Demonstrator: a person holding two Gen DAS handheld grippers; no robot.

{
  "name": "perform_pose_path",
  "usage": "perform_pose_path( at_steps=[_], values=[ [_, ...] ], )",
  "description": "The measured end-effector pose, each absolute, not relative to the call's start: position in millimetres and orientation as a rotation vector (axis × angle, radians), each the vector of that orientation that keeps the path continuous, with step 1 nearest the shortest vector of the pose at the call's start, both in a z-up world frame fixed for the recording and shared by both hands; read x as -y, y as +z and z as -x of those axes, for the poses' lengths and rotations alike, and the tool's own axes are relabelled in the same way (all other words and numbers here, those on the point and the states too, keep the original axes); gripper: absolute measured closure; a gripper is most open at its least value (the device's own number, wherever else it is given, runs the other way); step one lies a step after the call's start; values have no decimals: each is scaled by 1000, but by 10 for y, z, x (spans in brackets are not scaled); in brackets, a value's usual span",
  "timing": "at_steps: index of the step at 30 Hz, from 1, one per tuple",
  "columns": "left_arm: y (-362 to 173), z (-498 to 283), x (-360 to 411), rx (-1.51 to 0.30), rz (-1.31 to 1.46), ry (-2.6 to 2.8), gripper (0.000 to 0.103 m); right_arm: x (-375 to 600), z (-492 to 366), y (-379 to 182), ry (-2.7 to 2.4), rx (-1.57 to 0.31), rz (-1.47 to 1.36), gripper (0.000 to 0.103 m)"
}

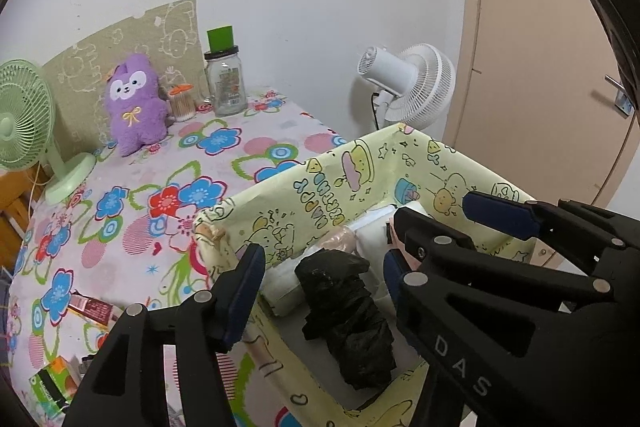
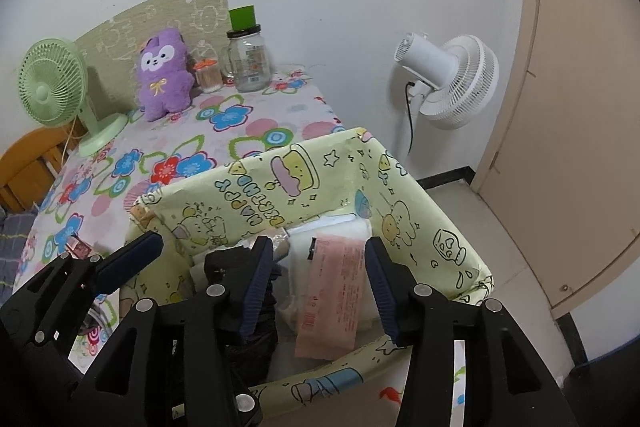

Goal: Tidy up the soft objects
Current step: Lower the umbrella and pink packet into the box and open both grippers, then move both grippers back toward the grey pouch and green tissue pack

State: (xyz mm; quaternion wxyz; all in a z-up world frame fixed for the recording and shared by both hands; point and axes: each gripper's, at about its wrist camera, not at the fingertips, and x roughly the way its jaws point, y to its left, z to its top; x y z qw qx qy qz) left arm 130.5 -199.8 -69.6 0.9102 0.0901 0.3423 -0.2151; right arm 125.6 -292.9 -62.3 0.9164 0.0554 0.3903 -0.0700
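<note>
Both tongs hang over the box, a yellow-green cartoon-print carton at the near edge of the table, and both stand open with nothing pinched. The left tongs straddle a crumpled black bag lying on the box floor, their pads clear of it on either side. The right tongs bracket a pink packet that leans on white soft packs at the back of the box, again with gaps showing at both pads. It looks as though the soft things are being set down into the box, so the step in hand is letting go cleanly. To do it well, keep the jaws wide and lift each pair straight up and back along its own line, so no pad drags the bag or tips the packet. The bag is limp and may cling to a pad; watch that it drops free. The two pairs sit close together, the left one's right finger near the right one's left, so withdraw one at a time. The purple plush by the far wall, beside the jar, seems the next soft thing to fetch.
</note>
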Motion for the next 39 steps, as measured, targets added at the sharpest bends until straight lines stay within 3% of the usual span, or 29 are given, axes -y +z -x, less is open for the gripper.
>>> perform_pose_path(
  at_steps=[11, 18, 39],
  values=[
    [-592, -1200, 1699, -681, -188, -389, 39, 2638, -1215, -508, -116, -784, -83, 34],
    [-489, -1090, 1405, -678, -160, -333, 32, 2442, -1098, -406, -95, -762, -83, 23],
    [-240, -547, 478, -616, -122, -168, 14, 1607, -627, -136, 7, -678, -51, 13]
  ],
)
